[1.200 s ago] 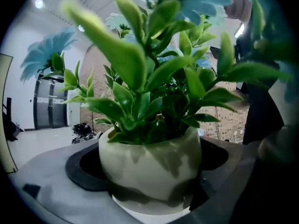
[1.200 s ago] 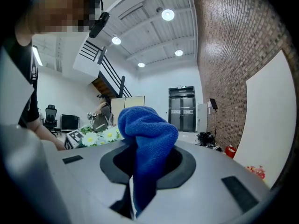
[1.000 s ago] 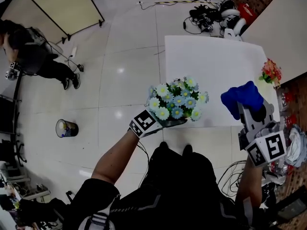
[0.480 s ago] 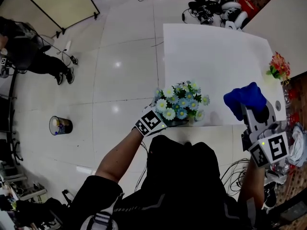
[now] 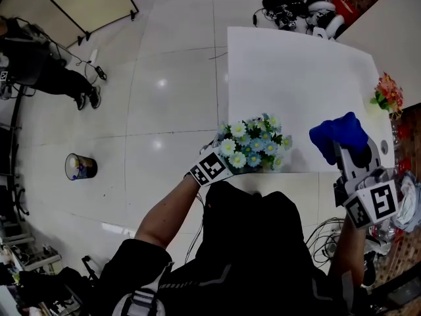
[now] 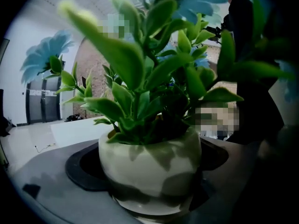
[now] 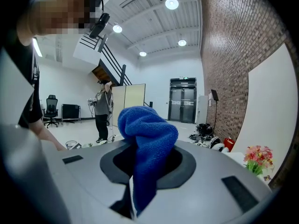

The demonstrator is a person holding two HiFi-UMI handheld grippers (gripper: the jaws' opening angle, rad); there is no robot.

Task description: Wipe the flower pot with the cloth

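Note:
My left gripper is shut on the flower pot, a white round pot with green leaves and pale blue flowers. It holds the pot in the air near the front edge of the white table. In the head view the blooms hide the pot and the jaws. My right gripper stands to the right, shut on a blue cloth that bunches up above its jaws. Cloth and pot are apart.
A small pot of red and pink flowers stands at the table's right edge. Cables and gear lie on the floor beyond the table. A person stands at far left near a folding screen; a bin sits on the floor.
The left gripper has carried the pot a little to the right and nearer to me. The right gripper with the cloth has barely moved.

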